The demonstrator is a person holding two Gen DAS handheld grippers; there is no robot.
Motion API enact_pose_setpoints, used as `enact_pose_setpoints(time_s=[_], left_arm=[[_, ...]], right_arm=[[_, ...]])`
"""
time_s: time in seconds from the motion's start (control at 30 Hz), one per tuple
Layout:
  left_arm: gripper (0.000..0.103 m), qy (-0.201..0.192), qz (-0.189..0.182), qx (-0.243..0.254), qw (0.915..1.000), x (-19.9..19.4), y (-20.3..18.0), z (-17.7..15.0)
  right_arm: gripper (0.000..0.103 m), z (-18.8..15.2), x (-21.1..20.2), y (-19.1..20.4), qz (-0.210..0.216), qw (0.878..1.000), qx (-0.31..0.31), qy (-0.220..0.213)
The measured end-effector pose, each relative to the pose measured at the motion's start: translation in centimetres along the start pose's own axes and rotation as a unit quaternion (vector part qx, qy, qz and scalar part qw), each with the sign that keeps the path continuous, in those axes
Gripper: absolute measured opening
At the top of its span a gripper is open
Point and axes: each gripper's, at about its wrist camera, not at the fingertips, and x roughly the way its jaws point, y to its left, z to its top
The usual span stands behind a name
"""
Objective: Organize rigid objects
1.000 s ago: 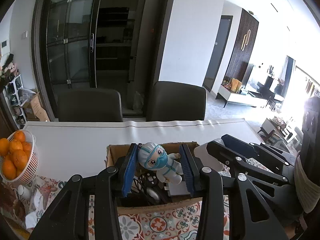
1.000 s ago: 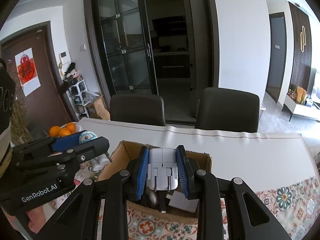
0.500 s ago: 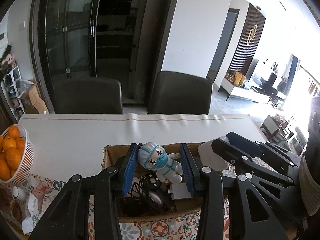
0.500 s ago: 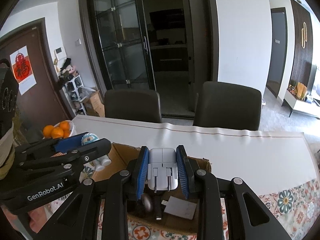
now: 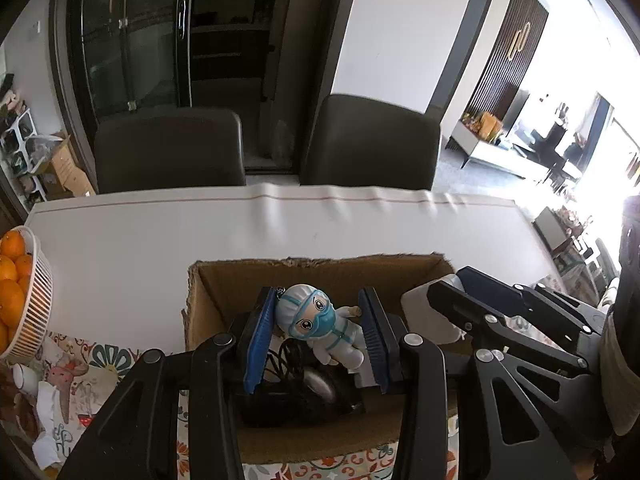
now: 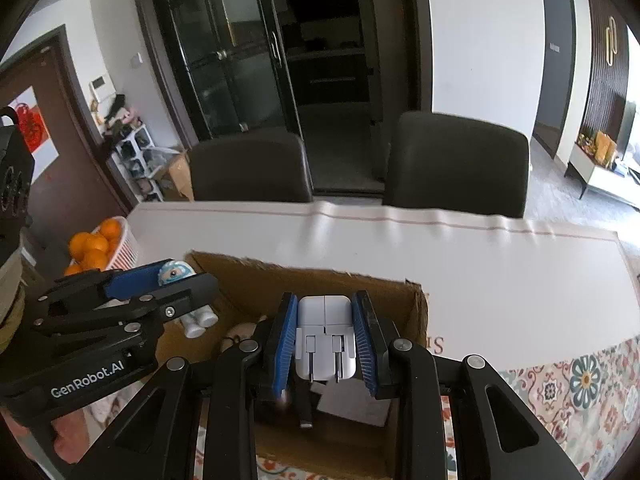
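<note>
A small toy figure (image 5: 320,326) in a white suit with blue mask and goggles is clamped between the blue pads of my left gripper (image 5: 318,338), above the open cardboard box (image 5: 320,266). My right gripper (image 6: 325,340) is shut on a white plug adapter (image 6: 325,334) with two pins facing me, also over the cardboard box (image 6: 308,274). In the right wrist view the left gripper (image 6: 160,288) shows at the left with the toy figure (image 6: 176,274) in it. The right gripper (image 5: 472,300) with the white adapter (image 5: 424,312) shows at the right of the left wrist view. Black cables and a mouse (image 5: 316,384) lie inside the box.
A white basket of oranges (image 5: 24,292) stands at the table's left edge. The white table cover (image 5: 280,224) stretches beyond the box, a patterned cloth (image 6: 580,384) in front. Two dark chairs (image 5: 168,148) stand behind the table, with glass doors further back.
Both grippers have sunk and tipped downward toward the box, which now fills more of each view. The toy figure and the adapter stay clamped as before.
</note>
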Motion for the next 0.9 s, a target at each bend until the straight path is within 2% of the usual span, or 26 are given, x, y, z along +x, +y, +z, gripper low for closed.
enact_pose_setpoints(time_s=[0.43,0.5,0.77,0.9], left_arm=[[0.042,0.061,0.008,-0.007,0.9981,3.8,0.8,-1.6],[0.042,0.065,0.010,-0.008,0.9978,4.0,0.8,-1.8],[0.064,0.051,0.048,-0.011,0.9974,2.0,0.5,-2.8],[0.066,0.037,0.068,-0.011,0.9970,0.1,0.2,-3.2]], right_arm=[[0.030,-1.5,4.2,-1.2,-0.007,0.997,0.008,0.071],[0.033,-1.6,4.3,-1.4,-0.007,0.997,0.014,0.074],[0.039,-2.3,2.8,-1.8,-0.042,0.996,0.031,0.072],[0.046,-2.6,0.8,-1.7,-0.056,0.996,0.041,0.056]])
